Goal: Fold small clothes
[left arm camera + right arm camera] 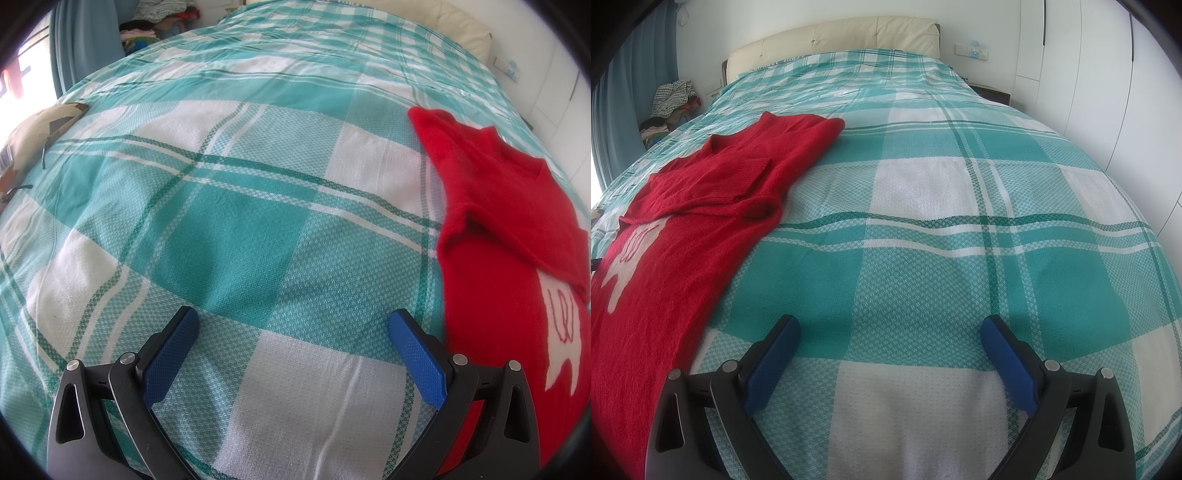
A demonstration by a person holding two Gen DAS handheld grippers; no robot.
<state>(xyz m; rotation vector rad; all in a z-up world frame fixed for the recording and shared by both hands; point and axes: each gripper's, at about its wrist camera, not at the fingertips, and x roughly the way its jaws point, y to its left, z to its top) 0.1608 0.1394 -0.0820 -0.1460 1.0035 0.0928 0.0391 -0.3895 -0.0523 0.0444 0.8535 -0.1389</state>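
Observation:
A small red knitted sweater (pixel 495 236) with a white figure on its front lies flat on the teal-and-white plaid bedspread (pixel 236 206). Both sleeves are folded across the chest. In the left wrist view it lies to the right of my left gripper (pixel 293 321), which is open and holds nothing, its right finger close to the sweater's edge. In the right wrist view the sweater (pixel 701 206) lies to the left of my right gripper (pixel 890 328), also open and empty, over bare bedspread (pixel 960 221).
A beige headboard (pixel 849 37) stands at the far end of the bed. Piled clothes (pixel 670 107) sit beside the bed by a blue curtain. A beige patterned cushion (pixel 40 129) lies at the left edge. White wardrobe doors (pixel 1108 92) line the right side.

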